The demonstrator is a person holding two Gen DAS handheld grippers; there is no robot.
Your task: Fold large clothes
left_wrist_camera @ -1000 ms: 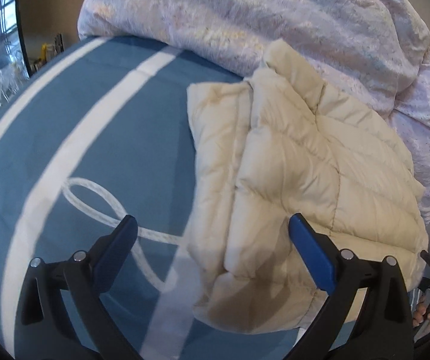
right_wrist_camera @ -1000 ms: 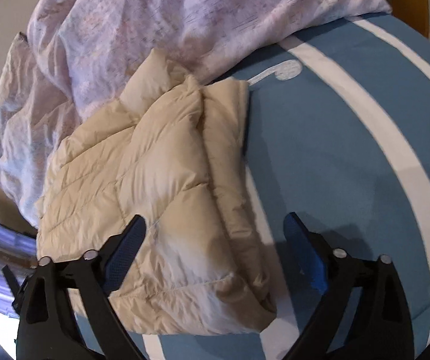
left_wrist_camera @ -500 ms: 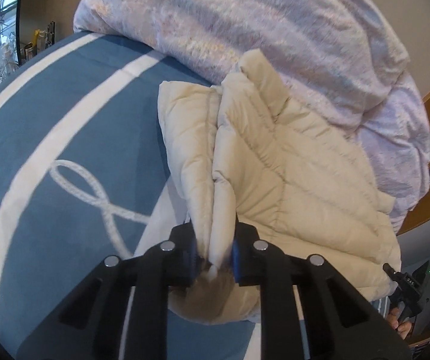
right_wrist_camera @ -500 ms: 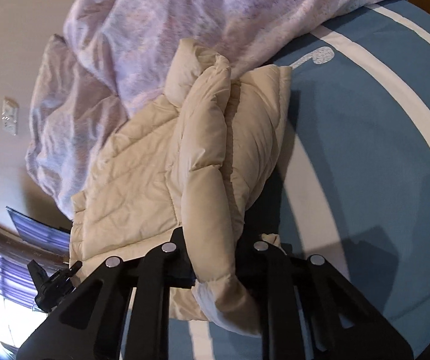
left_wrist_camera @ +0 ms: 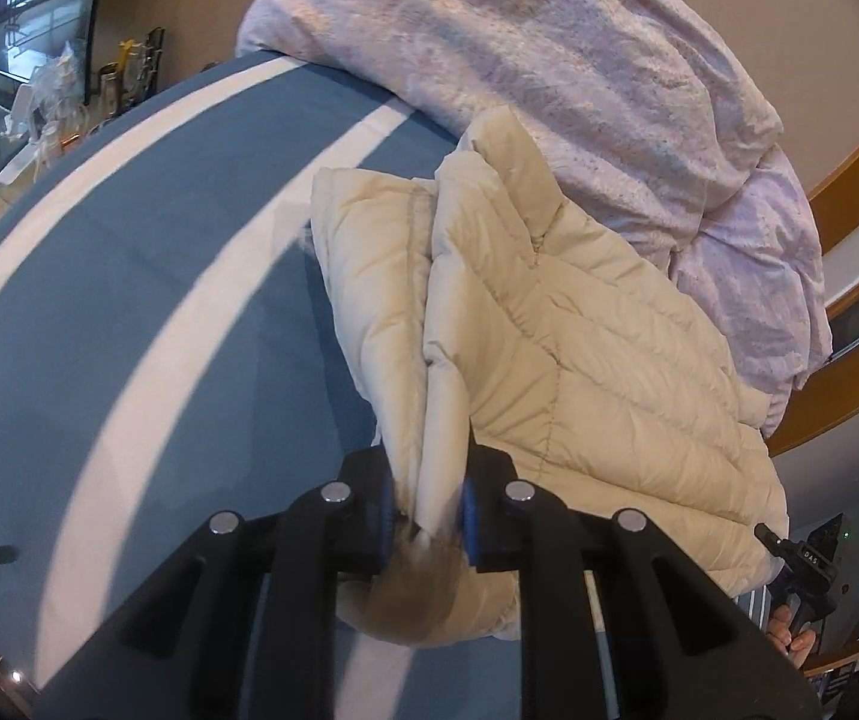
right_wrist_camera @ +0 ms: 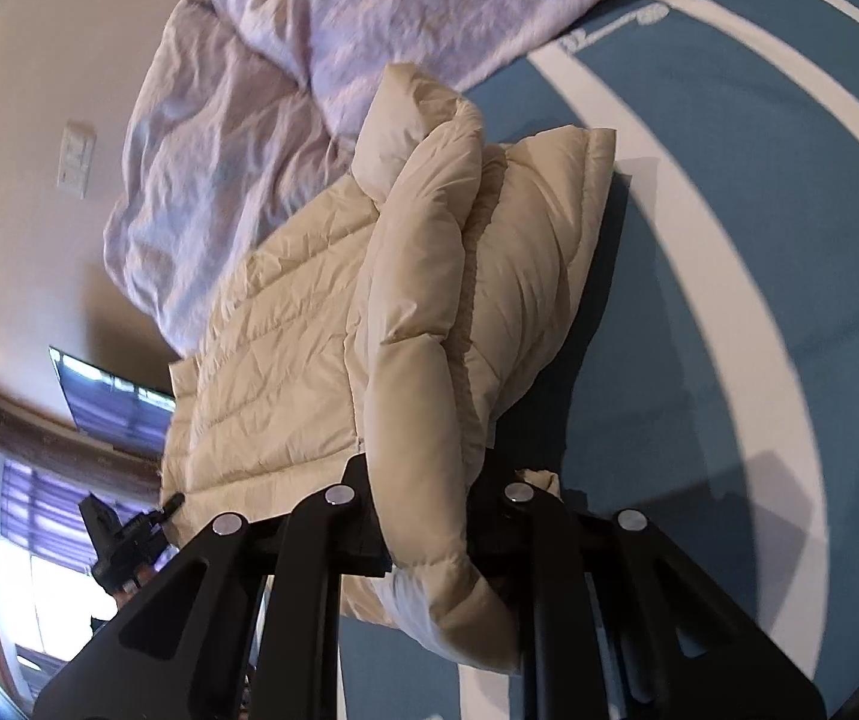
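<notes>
cream puffer jacket on blue striped bedspread, against lilac duvet; near edge now bunched, raised off spread, flat a second ago. left gripper, right gripper were wide, just closed, both pinching jacket hem.

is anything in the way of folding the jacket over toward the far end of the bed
Yes: the lilac duvet is heaped right behind the jacket, touching its far edge. Both hand-held grippers, left and right, already clamp its near edge.
</notes>
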